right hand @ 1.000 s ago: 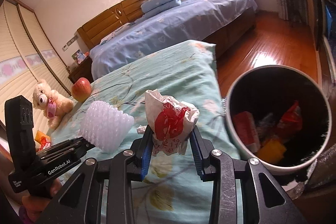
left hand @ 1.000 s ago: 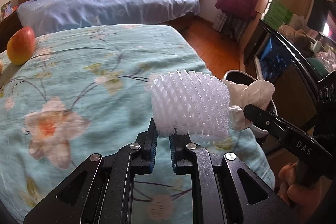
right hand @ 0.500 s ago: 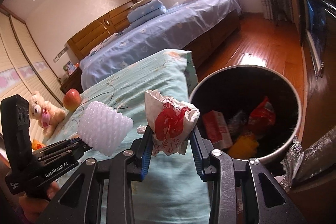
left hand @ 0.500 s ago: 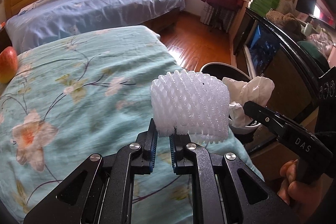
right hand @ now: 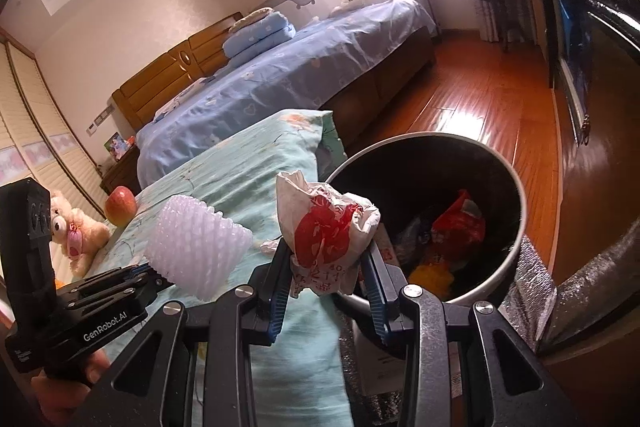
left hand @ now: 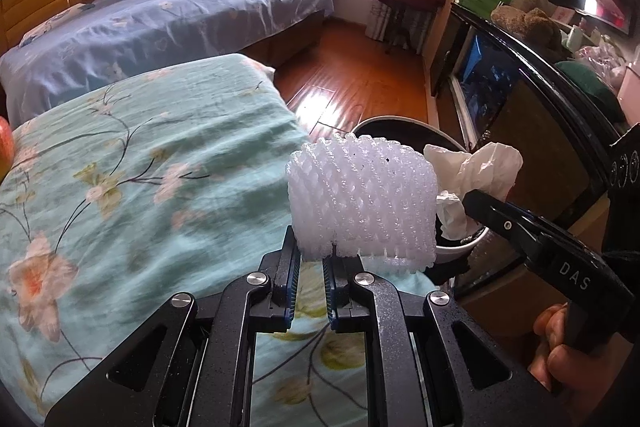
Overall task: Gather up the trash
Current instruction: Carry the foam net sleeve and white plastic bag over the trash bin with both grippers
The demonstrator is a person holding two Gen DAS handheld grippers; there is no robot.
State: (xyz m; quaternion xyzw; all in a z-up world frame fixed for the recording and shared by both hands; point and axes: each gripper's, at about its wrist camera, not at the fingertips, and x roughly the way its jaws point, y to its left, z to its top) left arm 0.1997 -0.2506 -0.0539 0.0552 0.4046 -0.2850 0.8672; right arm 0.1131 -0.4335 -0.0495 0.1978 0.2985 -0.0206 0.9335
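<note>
My left gripper [left hand: 311, 259] is shut on the lower edge of a white foam fruit net [left hand: 362, 201], which stands up above its tips over the bed's right edge. The same foam net [right hand: 196, 247] shows at lower left in the right wrist view, in the left gripper [right hand: 154, 273]. My right gripper [right hand: 326, 273] is shut on a crumpled white and red plastic bag [right hand: 326, 237], held beside the near rim of the round trash bin [right hand: 516, 247]. In the left wrist view that bag [left hand: 476, 183] and the bin [left hand: 400, 125] sit behind the net.
The bin holds red and yellow wrappers [right hand: 456, 227]. A floral teal bedcover [left hand: 140, 167] fills the left, with an apple [right hand: 120, 205] and a teddy bear [right hand: 76, 231] farther back. A blue bed [left hand: 160, 27], wooden floor [right hand: 480, 99] and a dark cabinet [left hand: 540, 115] surround.
Both grippers have moved right along the bed toward the bin, each still holding its item. The bin now looms larger and closer under the bag; the apple has slid to the left edge.
</note>
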